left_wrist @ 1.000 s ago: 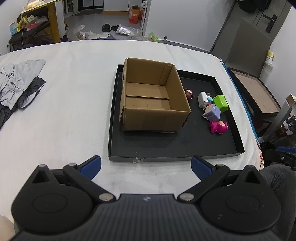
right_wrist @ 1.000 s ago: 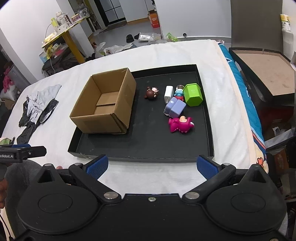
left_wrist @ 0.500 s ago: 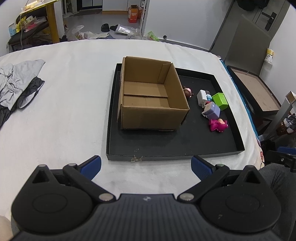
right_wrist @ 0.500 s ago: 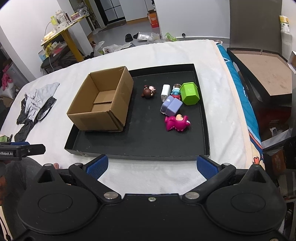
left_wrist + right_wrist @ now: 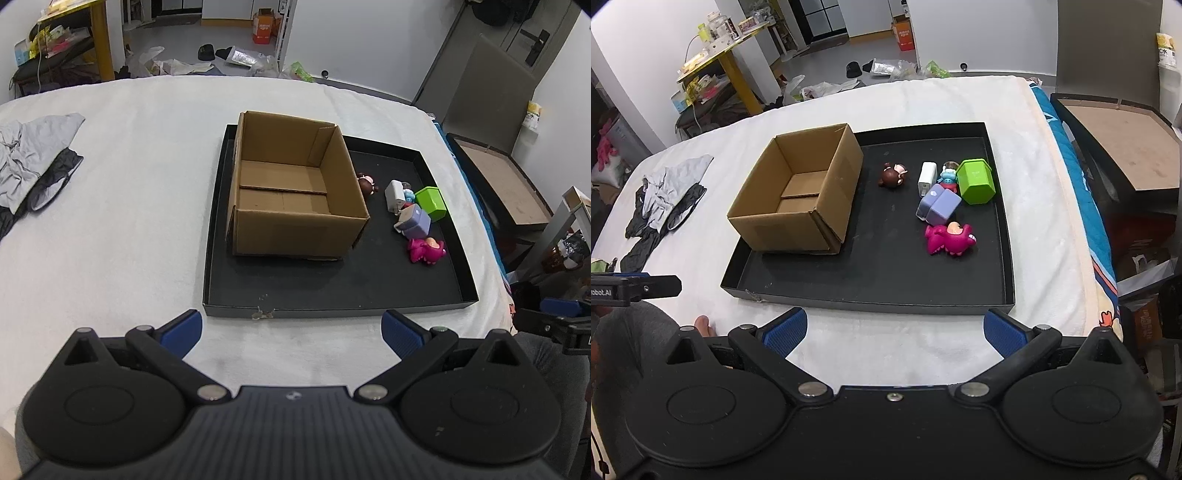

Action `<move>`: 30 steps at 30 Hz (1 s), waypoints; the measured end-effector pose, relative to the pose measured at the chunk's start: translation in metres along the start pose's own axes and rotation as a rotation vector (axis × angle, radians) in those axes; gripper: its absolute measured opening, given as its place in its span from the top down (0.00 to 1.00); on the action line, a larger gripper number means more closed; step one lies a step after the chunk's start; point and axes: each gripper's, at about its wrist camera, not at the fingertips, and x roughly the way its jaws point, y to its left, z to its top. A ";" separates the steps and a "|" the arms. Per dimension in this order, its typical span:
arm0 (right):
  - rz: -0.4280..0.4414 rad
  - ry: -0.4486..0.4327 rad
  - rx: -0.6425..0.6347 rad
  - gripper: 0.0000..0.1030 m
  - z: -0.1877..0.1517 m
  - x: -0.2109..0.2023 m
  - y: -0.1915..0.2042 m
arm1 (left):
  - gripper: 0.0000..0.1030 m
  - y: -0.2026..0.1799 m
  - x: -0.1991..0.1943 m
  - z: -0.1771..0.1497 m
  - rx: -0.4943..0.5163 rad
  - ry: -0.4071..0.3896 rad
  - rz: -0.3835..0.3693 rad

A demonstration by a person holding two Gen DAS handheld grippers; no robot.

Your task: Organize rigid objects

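1. Left tool: blue-tipped fingers spread wide apart, nothing between them. It hangs over the white bed cover, just short of the near rim of the black tray.
2. Right tool: fingers likewise spread wide, gripping nothing. It sits over the bed cover near the tray's front edge, toward the right half of the tray.
3. Black tray: shallow, lying flat on the bed cover. Small chip or tear on the near rim, seen in the left wrist view.
4. Cardboard box: open-topped, upright, standing in the left part of the tray. Interior shows only its bottom flaps.
5. Toys, all on the tray floor to the right of the box, none inside it:
   - brown figure, nearest the box, apart from the others;
   - white block, beside a small blue figure;
   - green container, at the far right, just beside the blue figure;
   - lilac block, tilted, touching or nearly touching the white block; exact contact cannot be told;
   - magenta dinosaur figure, nearest the tools, just in front of the lilac block.
6. Grey and black clothing lies crumpled on the bed, well apart from the tray, to its left.
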 end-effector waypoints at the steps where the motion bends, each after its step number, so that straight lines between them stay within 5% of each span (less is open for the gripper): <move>1: -0.001 0.000 0.000 0.00 0.000 0.000 0.000 | 0.00 0.000 0.000 0.000 0.002 0.000 0.001; 30: -0.018 -0.006 -0.004 0.00 0.002 -0.002 0.003 | 0.00 0.002 0.004 0.000 -0.005 0.008 -0.013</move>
